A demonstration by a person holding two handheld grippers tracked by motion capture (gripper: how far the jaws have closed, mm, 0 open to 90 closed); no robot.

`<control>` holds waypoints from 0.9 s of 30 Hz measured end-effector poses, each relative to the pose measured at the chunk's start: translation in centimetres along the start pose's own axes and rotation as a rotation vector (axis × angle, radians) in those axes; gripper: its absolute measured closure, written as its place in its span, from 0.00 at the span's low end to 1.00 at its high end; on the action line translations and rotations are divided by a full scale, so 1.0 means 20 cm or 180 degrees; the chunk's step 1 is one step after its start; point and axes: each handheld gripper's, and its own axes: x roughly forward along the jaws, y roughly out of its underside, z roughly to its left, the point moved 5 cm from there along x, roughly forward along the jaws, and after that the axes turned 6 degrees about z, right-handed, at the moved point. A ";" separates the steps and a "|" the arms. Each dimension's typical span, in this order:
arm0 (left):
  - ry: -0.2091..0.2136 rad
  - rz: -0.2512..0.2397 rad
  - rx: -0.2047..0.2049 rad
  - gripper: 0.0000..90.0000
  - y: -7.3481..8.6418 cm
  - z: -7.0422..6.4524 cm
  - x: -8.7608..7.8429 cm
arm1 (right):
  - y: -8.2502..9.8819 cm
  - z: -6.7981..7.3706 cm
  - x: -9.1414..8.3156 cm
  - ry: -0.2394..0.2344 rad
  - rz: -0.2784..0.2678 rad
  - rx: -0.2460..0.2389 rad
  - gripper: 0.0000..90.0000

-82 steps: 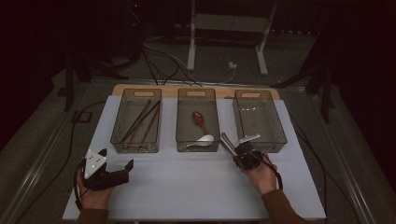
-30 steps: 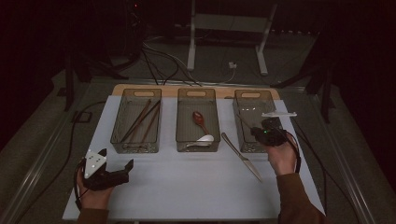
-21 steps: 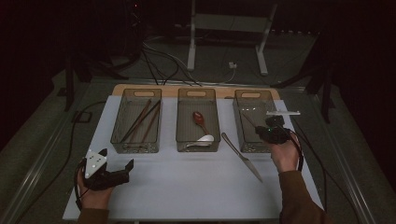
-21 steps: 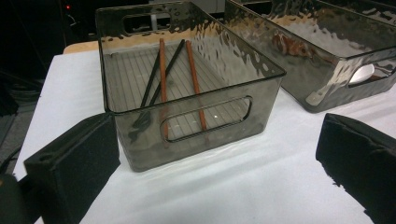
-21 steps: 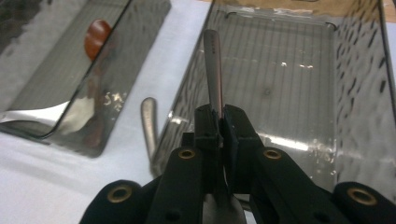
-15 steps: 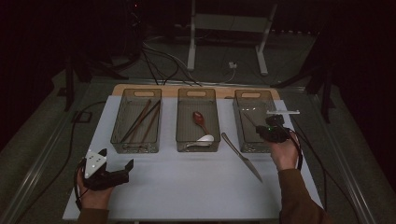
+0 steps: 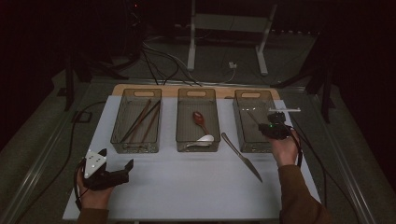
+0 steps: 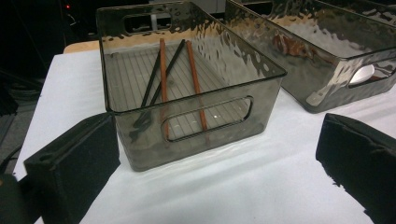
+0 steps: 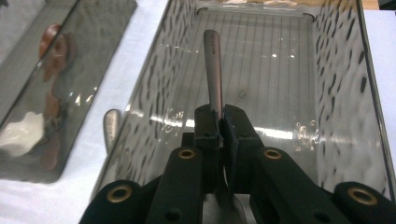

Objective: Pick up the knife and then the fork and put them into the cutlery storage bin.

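My right gripper hangs over the front of the right clear bin, shut on a slim metal utensil. The utensil's handle points ahead into this bin; its other end is hidden under the jaws. A table knife lies on the white cloth between the middle and right bins, its handle end just outside the bin wall. My left gripper rests open near the front left, facing the left bin with nothing between its jaws.
The left bin holds several chopsticks. The middle bin holds a red spoon and a white spoon. Dark floor, cables and a stand lie beyond the table's far edge.
My right gripper has carried the utensil from the table's front, beside the knife, up over the right bin, then sunk slightly toward it. The left gripper has stayed put.
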 end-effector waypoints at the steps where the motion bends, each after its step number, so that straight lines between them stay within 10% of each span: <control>1: 0.0002 0.0001 -0.0002 0.01 0.00 0.00 0.00 | 0.00 -0.01 0.01 0.0001 0.0013 0.0018 0.95; 12: -0.0001 0.0001 -0.0003 0.01 0.00 0.00 0.00 | -0.01 -0.04 0.09 0.0078 0.0077 0.0026 0.92; 20: 0.0000 -0.0004 0.0004 0.01 0.00 0.00 0.00 | -0.03 0.00 0.02 -0.0050 -0.0180 0.0027 0.18; 27: 0.0002 0.0001 0.0001 0.01 0.00 0.00 0.00 | 0.01 0.06 -0.04 -0.0255 -0.0119 -0.0249 0.03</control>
